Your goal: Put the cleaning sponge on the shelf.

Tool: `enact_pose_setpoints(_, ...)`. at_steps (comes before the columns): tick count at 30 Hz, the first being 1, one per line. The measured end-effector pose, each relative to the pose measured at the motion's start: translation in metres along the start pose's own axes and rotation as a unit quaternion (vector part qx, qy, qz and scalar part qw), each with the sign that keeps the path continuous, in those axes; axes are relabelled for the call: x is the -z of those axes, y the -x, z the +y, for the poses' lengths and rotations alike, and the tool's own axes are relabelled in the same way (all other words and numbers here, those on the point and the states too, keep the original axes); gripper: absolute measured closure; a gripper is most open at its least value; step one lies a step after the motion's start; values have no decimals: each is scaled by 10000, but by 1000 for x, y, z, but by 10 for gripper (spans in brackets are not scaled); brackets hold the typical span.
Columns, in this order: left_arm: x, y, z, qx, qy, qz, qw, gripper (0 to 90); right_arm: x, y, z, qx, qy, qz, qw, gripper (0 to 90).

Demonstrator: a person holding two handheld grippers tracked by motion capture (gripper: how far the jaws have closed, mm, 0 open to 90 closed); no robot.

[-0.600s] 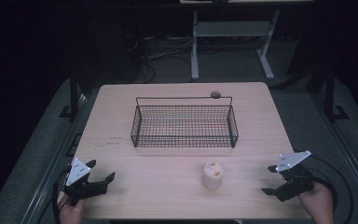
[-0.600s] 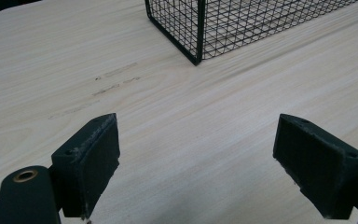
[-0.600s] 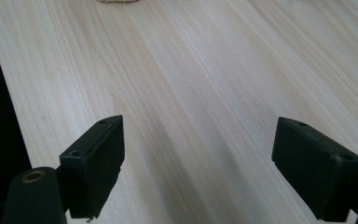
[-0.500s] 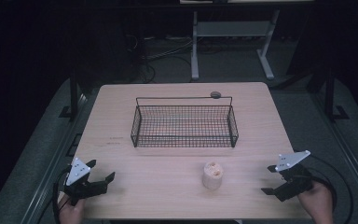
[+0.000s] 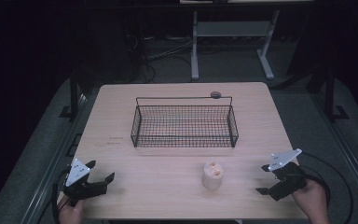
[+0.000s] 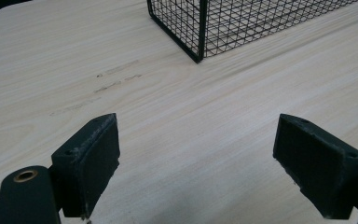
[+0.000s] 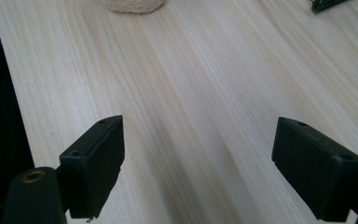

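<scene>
A black wire basket (image 5: 184,123) stands empty on the middle of the pale wooden table (image 5: 168,196). A small beige, rough-sided cylinder (image 5: 212,175) stands upright in front of it, right of centre. My left gripper (image 5: 101,170) rests at the table's near left corner, open, with nothing between its pads. My right gripper (image 5: 261,178) sits at the near right, open, pointing toward the cylinder and well apart from it. In the left gripper view the open gripper (image 6: 200,158) faces the basket's corner (image 6: 200,32). In the right gripper view the open gripper (image 7: 198,163) faces the cylinder's base (image 7: 133,4).
A small dark round object (image 5: 215,94) lies at the table's far edge behind the basket. A dark tip (image 7: 326,3) shows at the top right of the right gripper view. Bare wood lies between the grippers and the basket. A metal stand (image 5: 233,42) rises beyond the table.
</scene>
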State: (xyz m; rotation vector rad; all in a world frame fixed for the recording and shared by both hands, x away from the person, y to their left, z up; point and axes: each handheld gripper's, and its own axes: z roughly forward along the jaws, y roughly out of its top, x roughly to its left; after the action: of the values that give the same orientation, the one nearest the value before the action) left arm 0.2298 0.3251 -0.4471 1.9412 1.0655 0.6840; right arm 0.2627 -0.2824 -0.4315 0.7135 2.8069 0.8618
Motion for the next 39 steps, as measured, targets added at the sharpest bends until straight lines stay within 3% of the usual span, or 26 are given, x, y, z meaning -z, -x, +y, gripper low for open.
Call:
enact_pose_setpoints(21,3,-1,-1,12,28,23,10000,137,-5,-7,34,436,-220,216,9986,164)
enact_pose_setpoints(39,2,-1,-1,15,30,20,10000,137,-11,-10,56,572,-301,404,9971,164)
